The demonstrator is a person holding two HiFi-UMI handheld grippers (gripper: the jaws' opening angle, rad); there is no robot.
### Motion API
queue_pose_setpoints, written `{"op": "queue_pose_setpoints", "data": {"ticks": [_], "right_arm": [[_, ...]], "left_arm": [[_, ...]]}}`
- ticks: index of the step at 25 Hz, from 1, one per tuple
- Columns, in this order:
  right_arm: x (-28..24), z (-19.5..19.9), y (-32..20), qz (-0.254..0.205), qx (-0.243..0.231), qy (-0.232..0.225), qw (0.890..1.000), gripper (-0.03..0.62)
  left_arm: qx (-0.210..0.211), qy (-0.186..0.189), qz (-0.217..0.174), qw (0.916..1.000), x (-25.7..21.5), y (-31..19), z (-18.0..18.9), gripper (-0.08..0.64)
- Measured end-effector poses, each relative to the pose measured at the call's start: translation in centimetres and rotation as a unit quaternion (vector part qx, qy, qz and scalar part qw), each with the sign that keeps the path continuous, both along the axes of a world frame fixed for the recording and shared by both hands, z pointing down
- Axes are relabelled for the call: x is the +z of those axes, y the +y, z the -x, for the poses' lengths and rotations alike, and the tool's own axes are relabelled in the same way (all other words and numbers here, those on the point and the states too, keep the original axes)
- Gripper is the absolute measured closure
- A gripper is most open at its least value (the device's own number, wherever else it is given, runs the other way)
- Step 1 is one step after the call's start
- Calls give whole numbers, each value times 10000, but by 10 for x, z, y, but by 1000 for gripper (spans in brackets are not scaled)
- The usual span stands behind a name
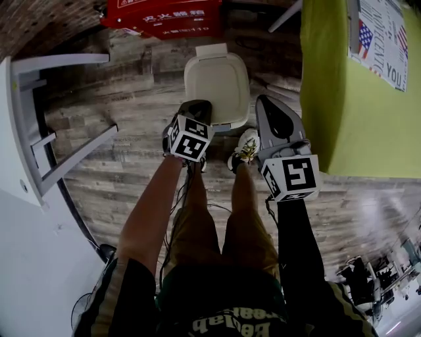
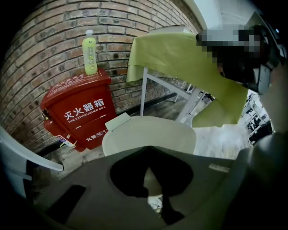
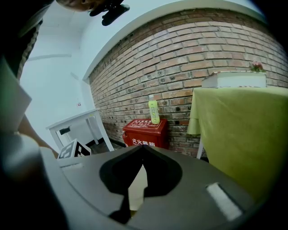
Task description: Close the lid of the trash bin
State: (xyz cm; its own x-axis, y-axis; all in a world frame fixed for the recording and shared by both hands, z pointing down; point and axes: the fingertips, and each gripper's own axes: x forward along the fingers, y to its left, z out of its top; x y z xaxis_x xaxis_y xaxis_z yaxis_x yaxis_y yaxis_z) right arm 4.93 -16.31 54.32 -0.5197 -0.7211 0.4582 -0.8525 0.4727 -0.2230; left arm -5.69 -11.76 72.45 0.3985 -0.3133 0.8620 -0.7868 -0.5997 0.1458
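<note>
Standing room: you stood on the wooden floor point(image 1: 125, 99) with the green-clothed table point(image 1: 355, 99) at your right and a white table point(image 1: 20, 131) at your left. A wide swing of either arm could have struck one of them.
Red box: the fire extinguisher box point(image 1: 164, 16) sat just beyond the bin against the brick wall point(image 2: 45, 54), with a bottle point(image 2: 90, 51) upright on top. A hard shove on the bin could have slid it into the box and toppled the bottle.
Trash bin: the cream trash bin point(image 1: 217, 85) stood on the floor just ahead of your feet, between the two tables.
Lid: the lid point(image 2: 148, 134) looked already down and flat, as far as I could judge. Pressing more risked tipping the bin, or popping the lid open if the tab point(image 2: 118, 121) at its far edge was a release.
Left gripper: your left gripper point(image 1: 197, 105) hung over the bin's near edge, jaws drawn together at the tips and holding nothing. Closed tips could have skidded on the smooth lid.
Right gripper: your right gripper point(image 1: 266, 102) hung just right of the bin, jaws likewise together and empty.
Shoe: your shoe point(image 1: 247, 148) was close to the bin's base, so a step could have knocked it.
</note>
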Motion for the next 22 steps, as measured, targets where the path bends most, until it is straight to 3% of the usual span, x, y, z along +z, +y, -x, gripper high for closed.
{"op": "queue_pose_setpoints", "data": {"ticks": [22], "right_arm": [[21,-21,9,101,162,-41,9998,578]], "left_arm": [[202,-352,547,9977,53,38,0,552]]}}
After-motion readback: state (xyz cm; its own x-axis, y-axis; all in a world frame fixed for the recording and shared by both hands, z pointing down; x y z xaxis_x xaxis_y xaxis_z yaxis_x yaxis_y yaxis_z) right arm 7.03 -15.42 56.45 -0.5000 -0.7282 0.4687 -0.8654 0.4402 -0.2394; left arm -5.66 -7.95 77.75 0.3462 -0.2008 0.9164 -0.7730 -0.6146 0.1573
